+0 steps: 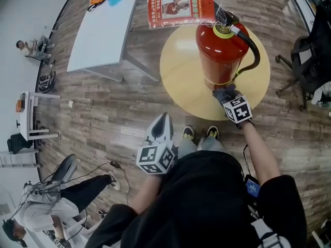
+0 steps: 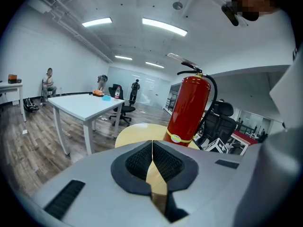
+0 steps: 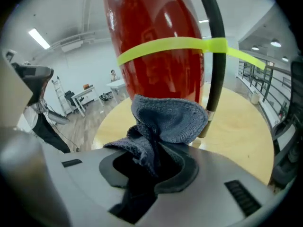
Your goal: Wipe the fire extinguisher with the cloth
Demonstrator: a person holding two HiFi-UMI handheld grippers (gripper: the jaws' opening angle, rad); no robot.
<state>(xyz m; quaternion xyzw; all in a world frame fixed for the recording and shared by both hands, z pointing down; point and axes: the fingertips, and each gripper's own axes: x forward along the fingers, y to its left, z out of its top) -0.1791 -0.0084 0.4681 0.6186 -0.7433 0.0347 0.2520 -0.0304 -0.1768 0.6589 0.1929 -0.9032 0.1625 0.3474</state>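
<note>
The right tongs (image 3: 151, 161) press the gripped cloth (image 3: 166, 122) low on the extinguisher (image 3: 156, 37), the left tongs (image 2: 152, 163) are closed and empty; most wiping seems left.

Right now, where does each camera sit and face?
Head view: on the person's head, steeply down at the fire extinguisher on the round table; torso, shoes, left gripper, right gripper show.
Left gripper view: on that gripper, facing the extinguisher; shut fingers show.
Right gripper view: close to the extinguisher; fingers hold the cloth.
All share extinguisher, table.
</note>
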